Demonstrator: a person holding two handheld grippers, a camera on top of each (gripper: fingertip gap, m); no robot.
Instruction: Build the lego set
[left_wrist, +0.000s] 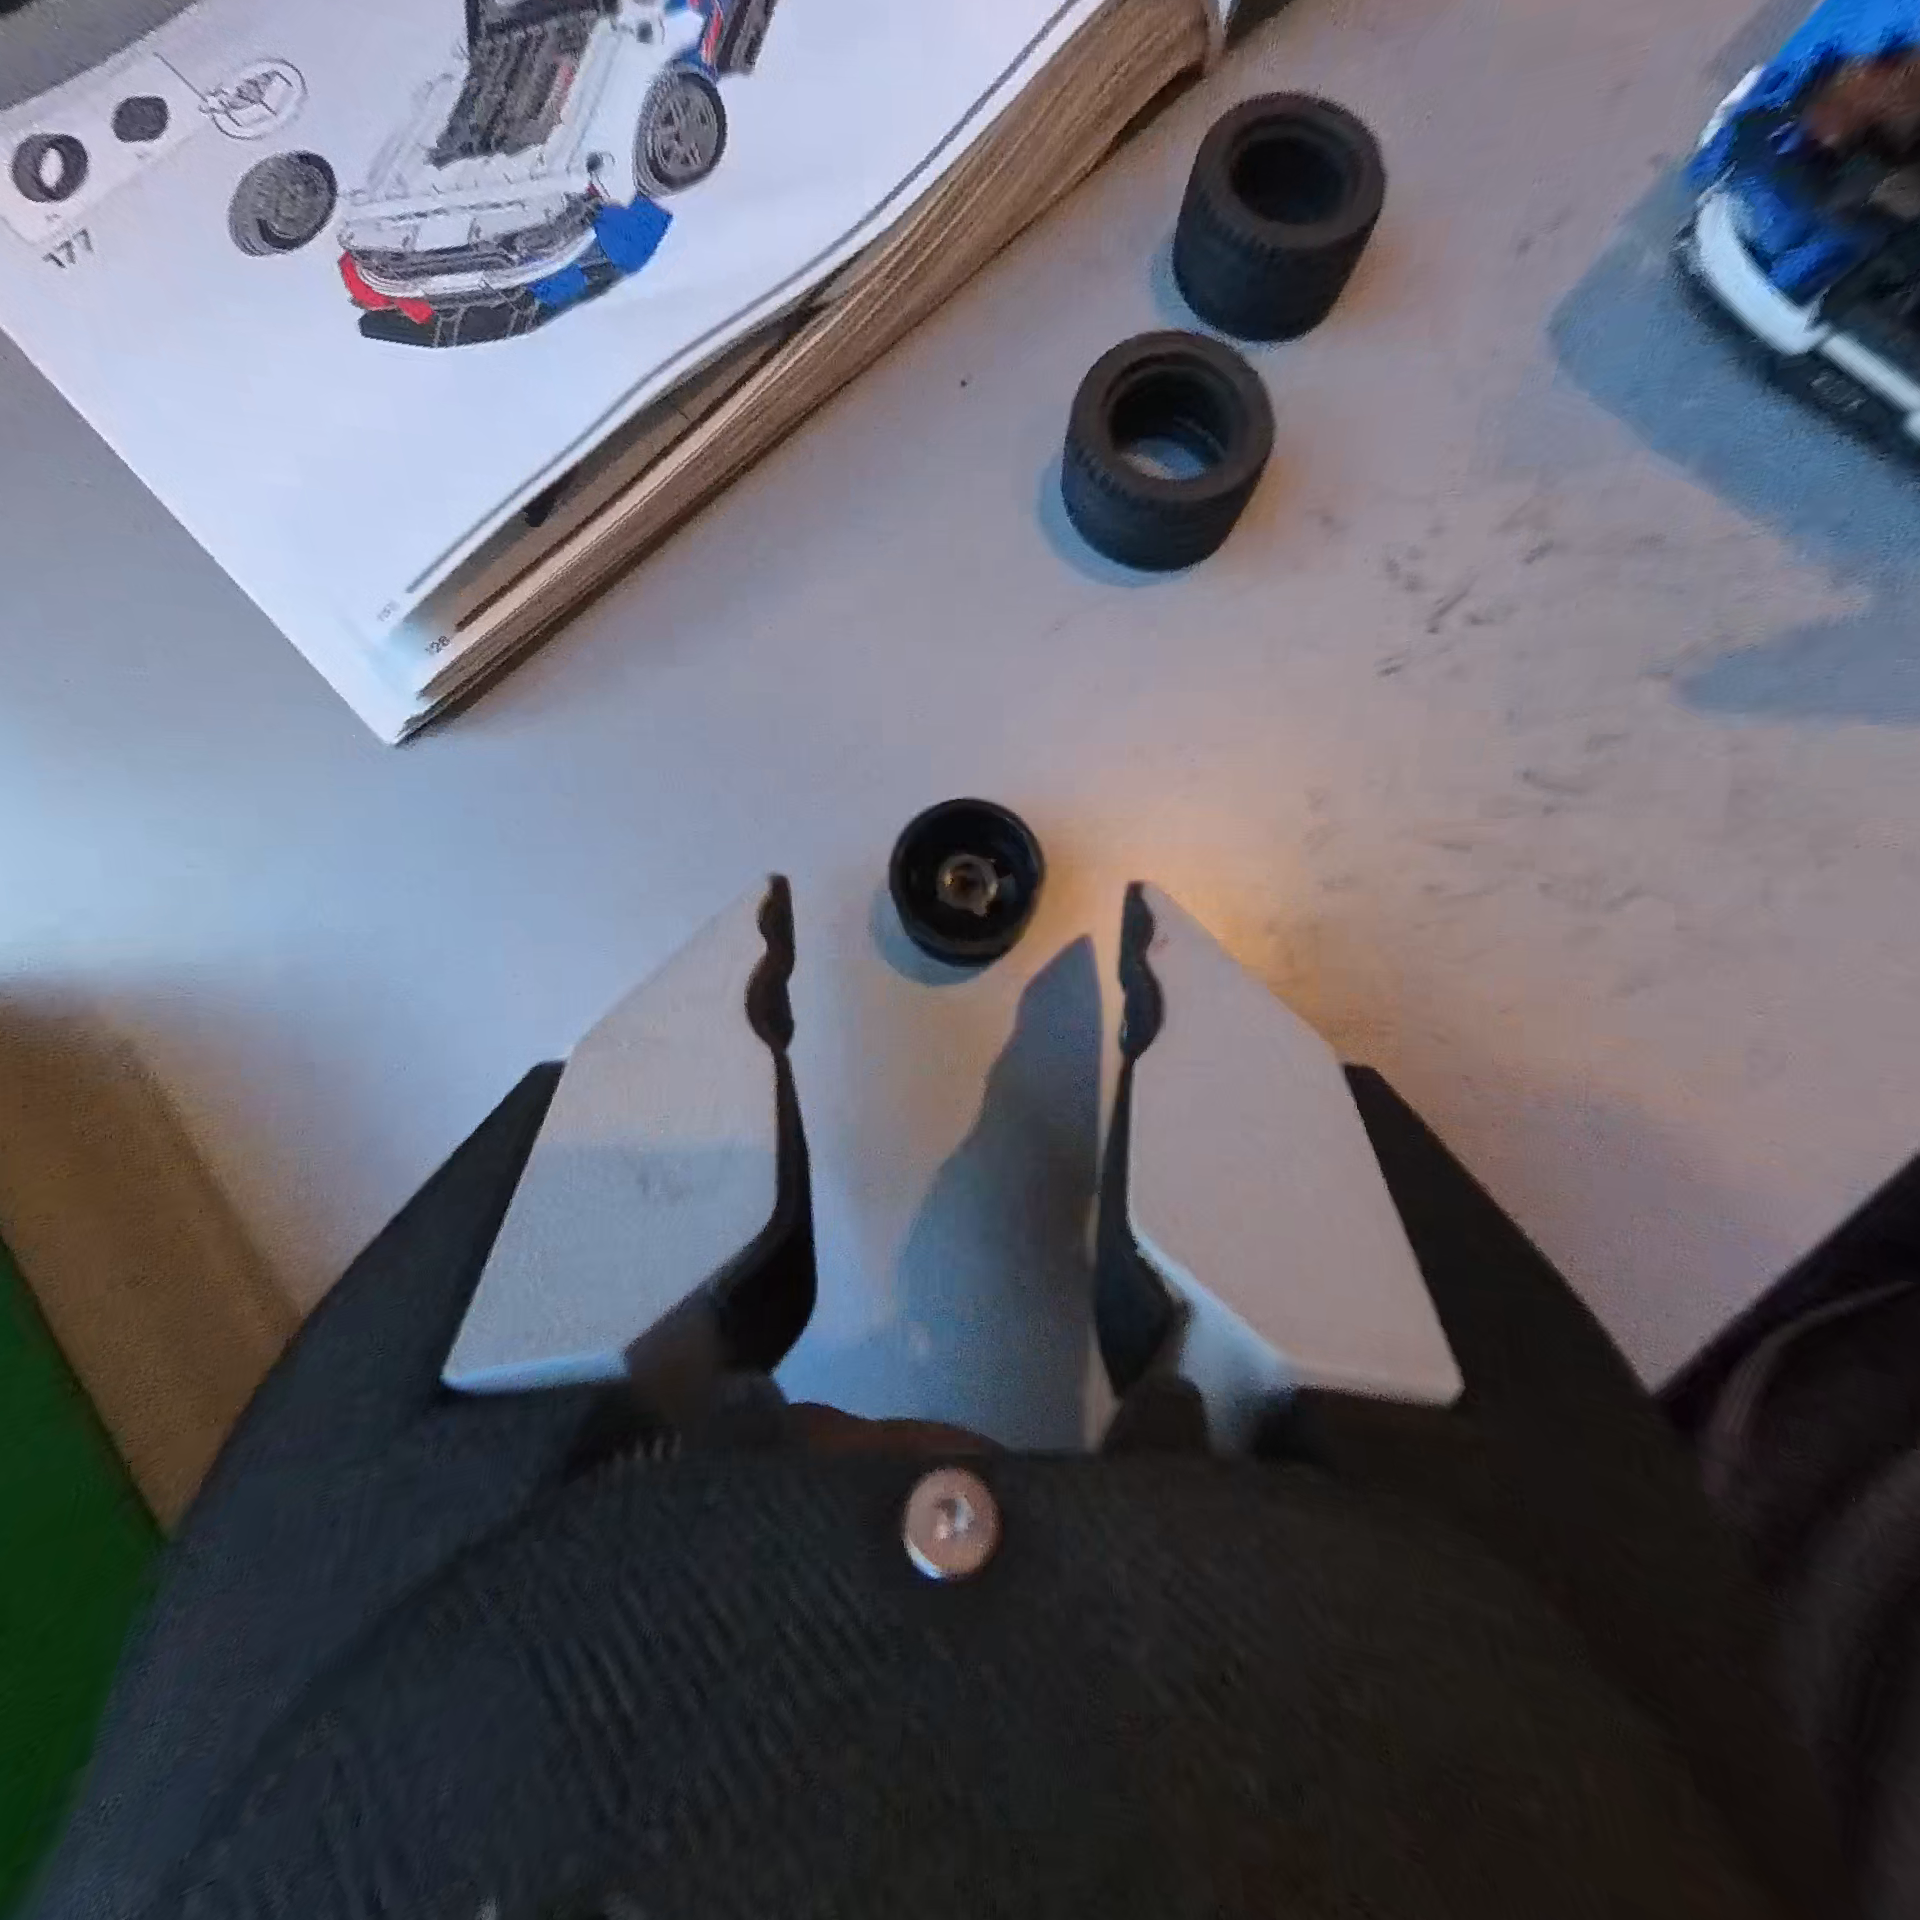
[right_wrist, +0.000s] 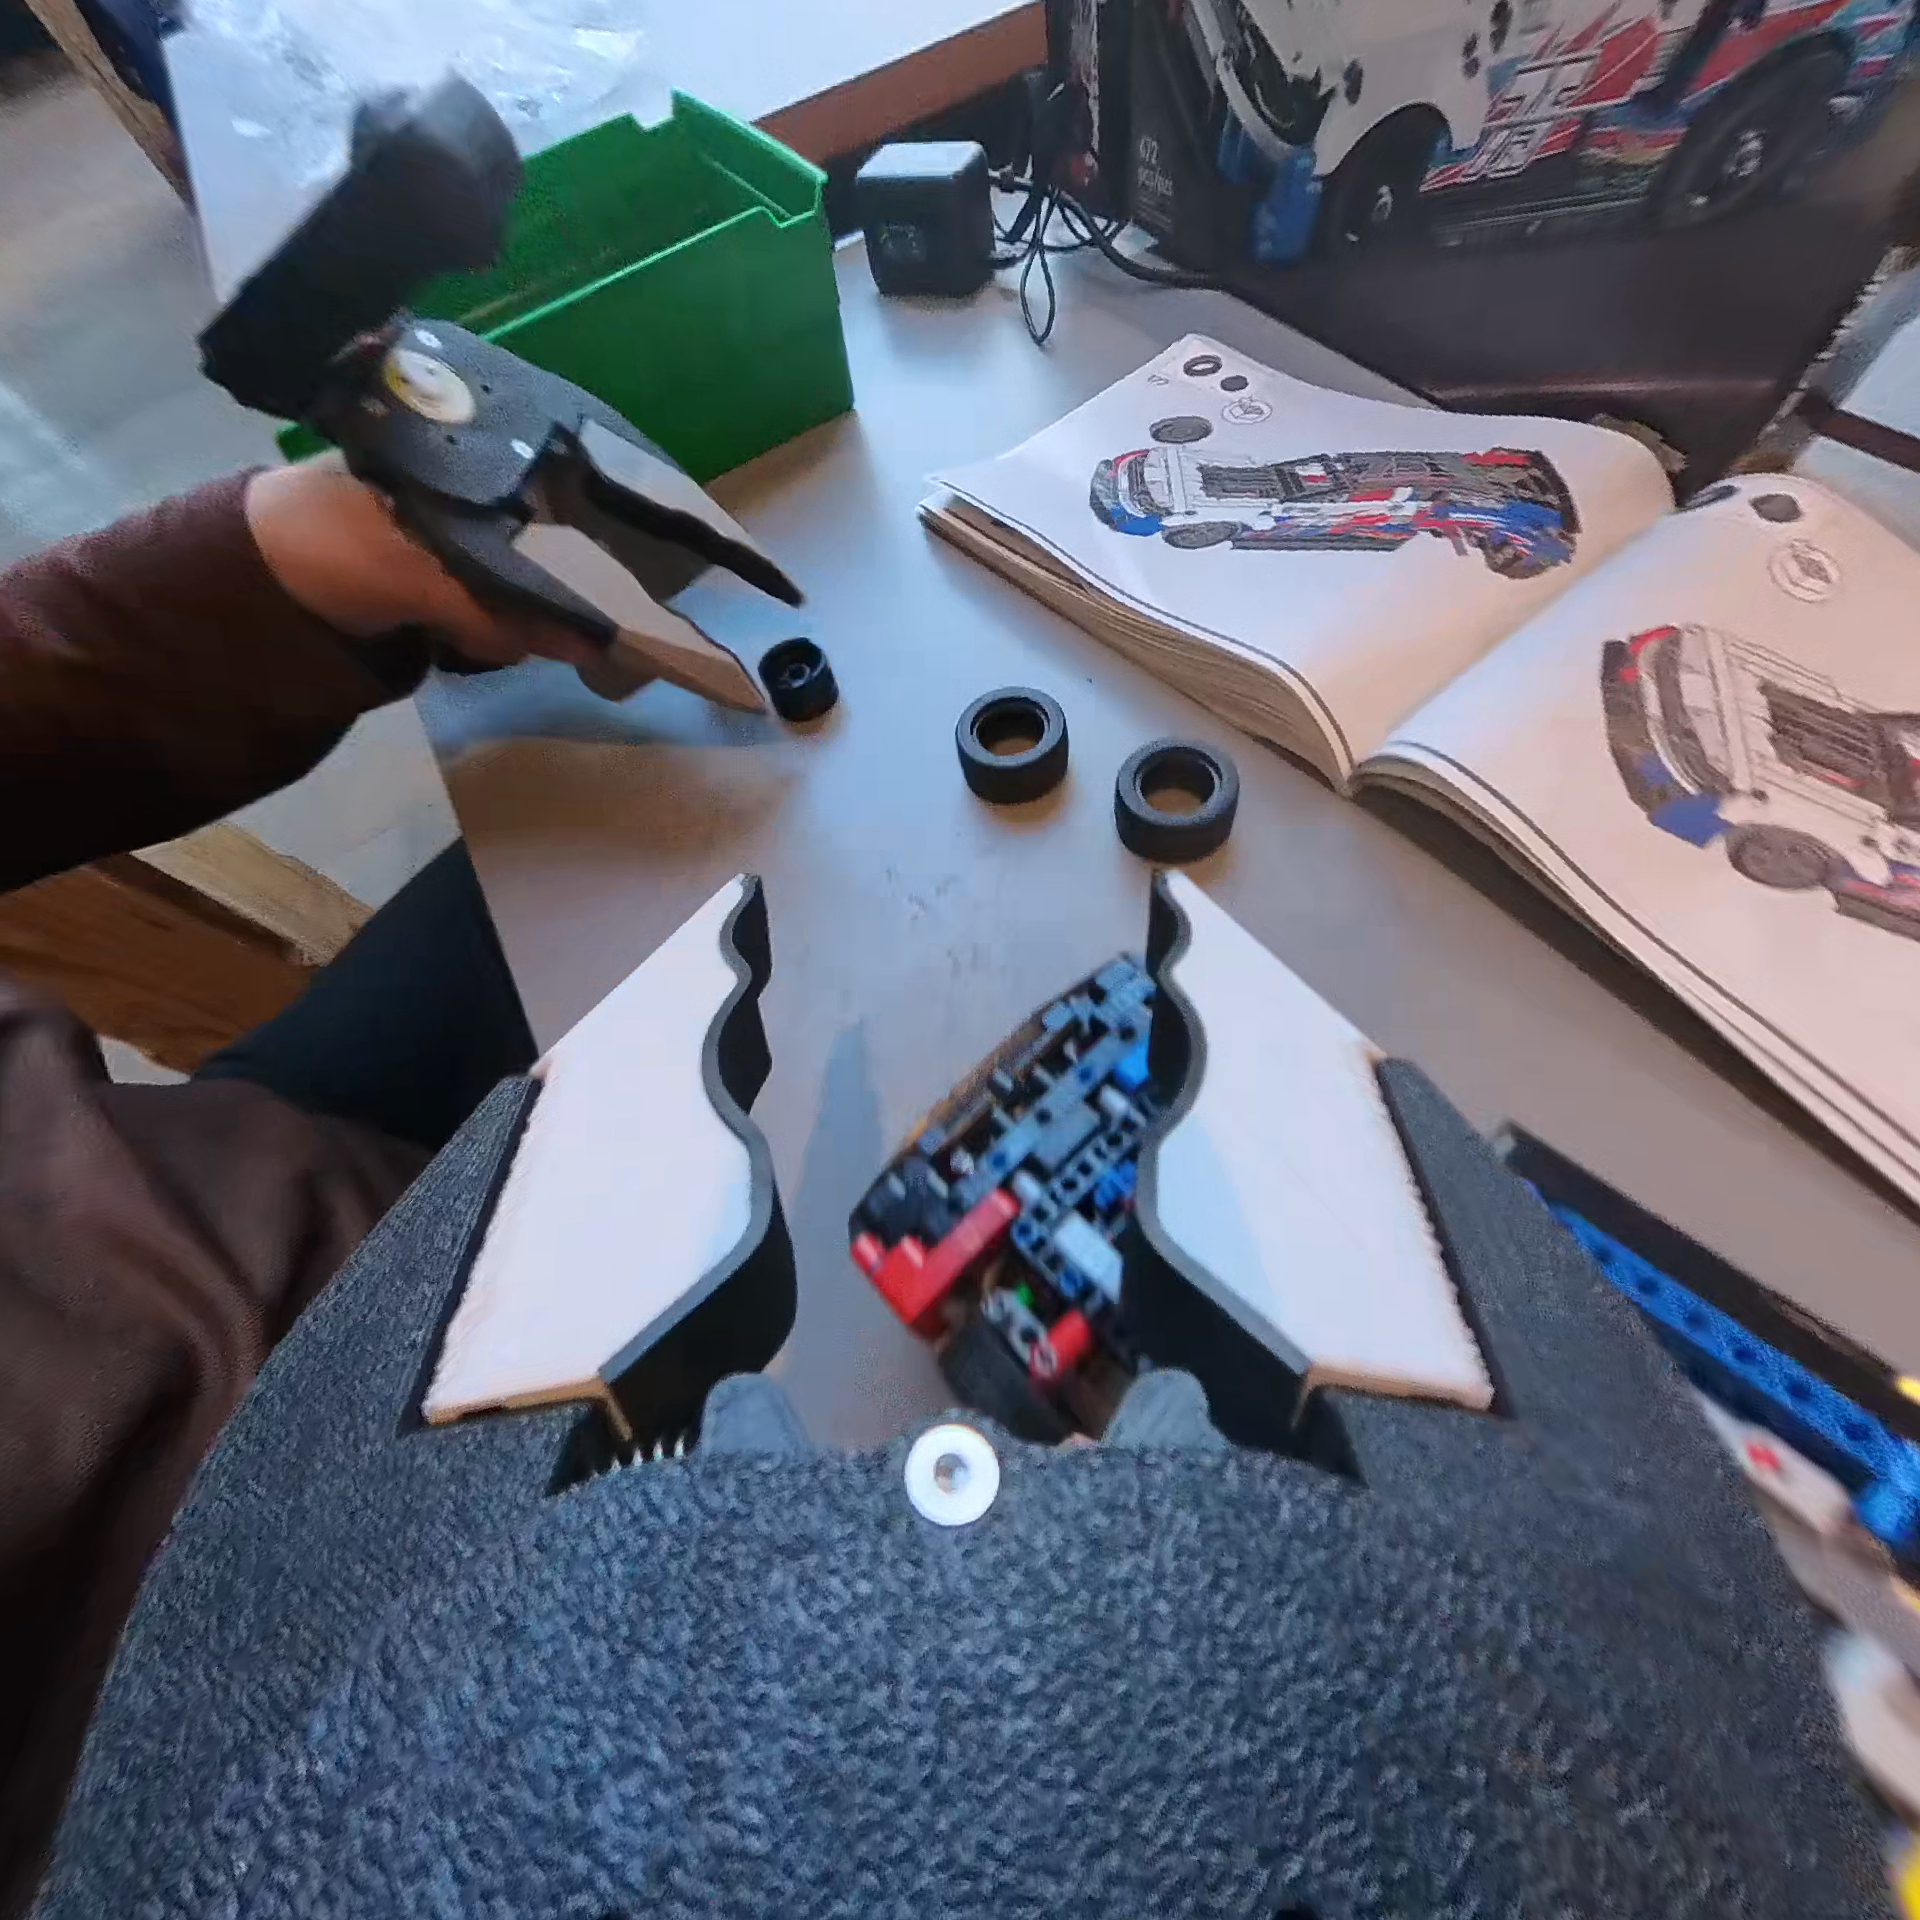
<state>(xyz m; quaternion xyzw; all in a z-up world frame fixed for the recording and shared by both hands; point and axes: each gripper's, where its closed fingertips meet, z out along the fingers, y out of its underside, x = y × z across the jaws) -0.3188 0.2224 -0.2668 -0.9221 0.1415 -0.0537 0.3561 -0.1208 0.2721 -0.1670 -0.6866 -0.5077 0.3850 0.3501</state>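
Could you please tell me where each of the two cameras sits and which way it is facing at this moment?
Left wrist view: on the left gripper, looking steeply down its open fingers at a small black wheel hub on the grey table; only its own fingers show.
Right wrist view: on the right gripper, facing across the table over the Lego car; the left gripper, a hand and sleeve show.
Shared: the hub, two black tyres, the instruction booklet.

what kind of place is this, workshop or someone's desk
Probably a hobby or work desk set up for model building: an open instruction booklet, loose black tyres, a green parts bin and the set's box on a grey table.
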